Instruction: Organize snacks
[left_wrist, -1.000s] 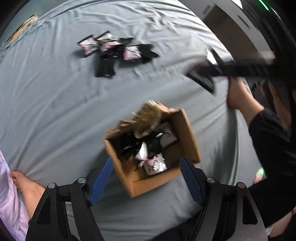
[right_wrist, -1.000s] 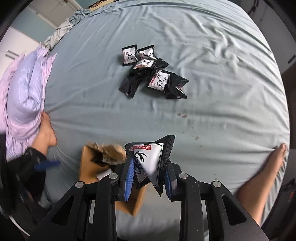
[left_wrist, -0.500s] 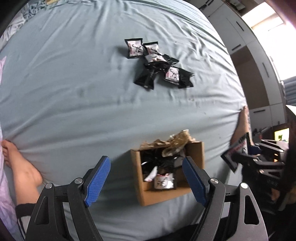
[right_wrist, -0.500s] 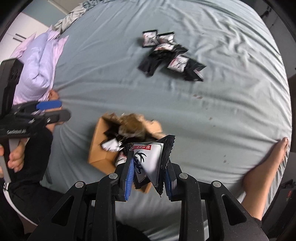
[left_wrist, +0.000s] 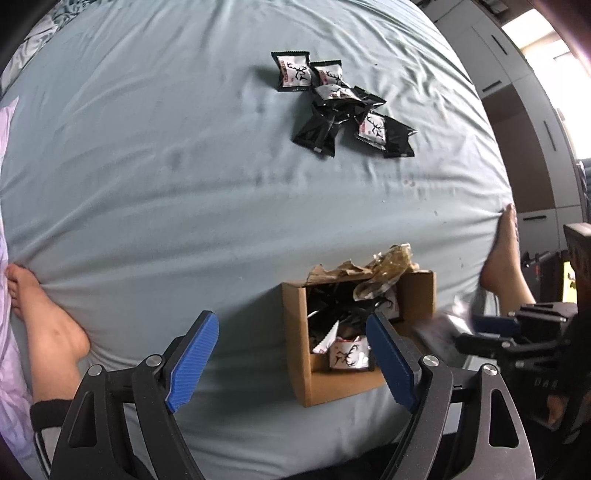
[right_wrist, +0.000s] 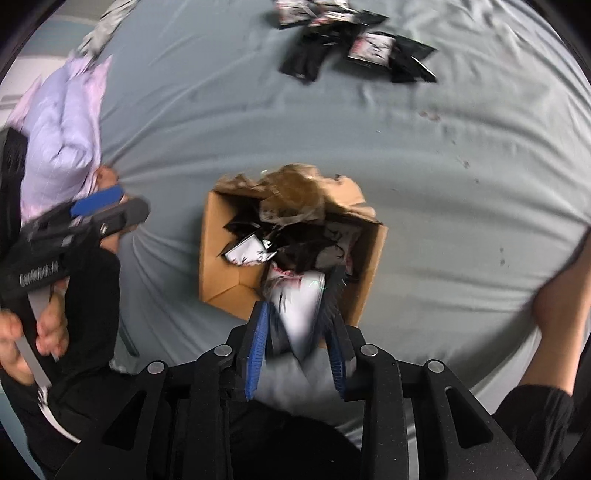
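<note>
I'm dropping a snack packet (right_wrist: 301, 308) into the cardboard box (right_wrist: 218, 266) at frame centre; my right gripper (right_wrist: 297, 354) has just been opening, the packet blurred between its slackening jaws. My left gripper (left_wrist: 291, 360) hangs wide, empty. Next, fetch from the packet pile (left_wrist: 340, 101), upper right.

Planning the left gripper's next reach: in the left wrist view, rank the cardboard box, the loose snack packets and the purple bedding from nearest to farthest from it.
1. Cardboard box, just beyond the left gripper, to the right.
2. Purple bedding, at the left edge.
3. Loose snack packets, far up the sheet.
</note>
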